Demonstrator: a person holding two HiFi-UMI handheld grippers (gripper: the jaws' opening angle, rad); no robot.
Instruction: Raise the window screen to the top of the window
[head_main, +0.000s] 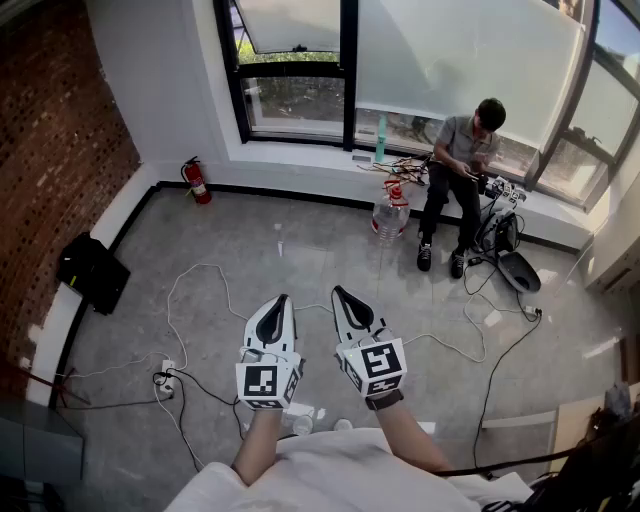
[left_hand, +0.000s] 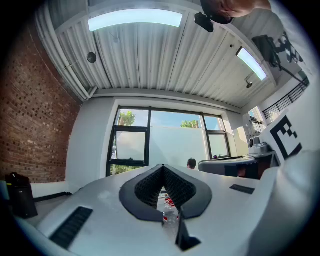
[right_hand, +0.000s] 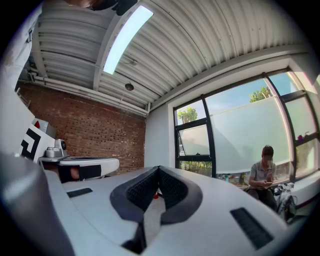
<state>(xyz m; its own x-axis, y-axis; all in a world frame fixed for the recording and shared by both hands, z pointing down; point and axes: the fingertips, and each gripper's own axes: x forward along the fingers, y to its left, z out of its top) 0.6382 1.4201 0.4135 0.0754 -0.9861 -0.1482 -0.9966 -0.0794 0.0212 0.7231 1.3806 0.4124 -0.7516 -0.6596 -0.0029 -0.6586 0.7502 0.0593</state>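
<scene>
The window (head_main: 345, 70) spans the far wall, and a white translucent screen (head_main: 455, 55) covers its wide pane down to near the sill. The screen also shows in the left gripper view (left_hand: 175, 145) and the right gripper view (right_hand: 245, 135). Both grippers are held side by side in front of me, several steps back from the window and aimed toward it. My left gripper (head_main: 281, 299) is shut with nothing in it, its jaws meeting at the tip (left_hand: 162, 167). My right gripper (head_main: 338, 292) is shut and empty too (right_hand: 158, 169).
A person (head_main: 462, 165) sits on the sill at the right with gear beside them. A large water bottle (head_main: 390, 215), a fire extinguisher (head_main: 197, 181), a black bag (head_main: 93, 272), and cables (head_main: 200, 285) with a power strip (head_main: 165, 375) lie on the grey floor. A brick wall (head_main: 50, 150) runs along the left.
</scene>
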